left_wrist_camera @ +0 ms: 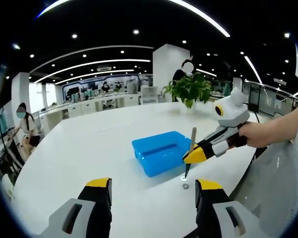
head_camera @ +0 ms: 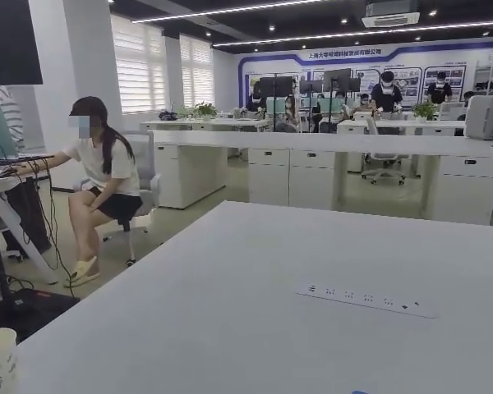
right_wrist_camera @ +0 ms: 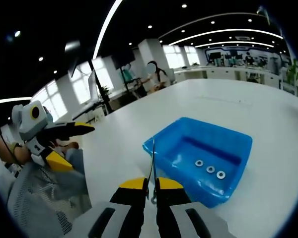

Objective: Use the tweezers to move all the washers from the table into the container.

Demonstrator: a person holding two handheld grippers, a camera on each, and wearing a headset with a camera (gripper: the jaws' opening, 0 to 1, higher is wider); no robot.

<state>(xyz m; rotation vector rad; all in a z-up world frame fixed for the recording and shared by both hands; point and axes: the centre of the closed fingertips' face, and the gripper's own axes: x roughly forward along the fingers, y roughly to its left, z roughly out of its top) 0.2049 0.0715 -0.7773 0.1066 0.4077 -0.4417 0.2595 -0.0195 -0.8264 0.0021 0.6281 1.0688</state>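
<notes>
Everywhere white: broad table (head_camera: 230, 312), office desks (head_camera: 312, 156) beyond.

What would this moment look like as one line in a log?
right gripper: shut on tweezers | tip by washer on table | left gripper: open | blue container: three washers inside

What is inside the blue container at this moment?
Three washers lie in a row on the floor of the blue container. Its near wall hides a strip of the floor, so anything lying there cannot be seen.

Four washers (right_wrist_camera: 210, 169), one container (right_wrist_camera: 179, 151), one tweezers (left_wrist_camera: 192, 136)
</notes>
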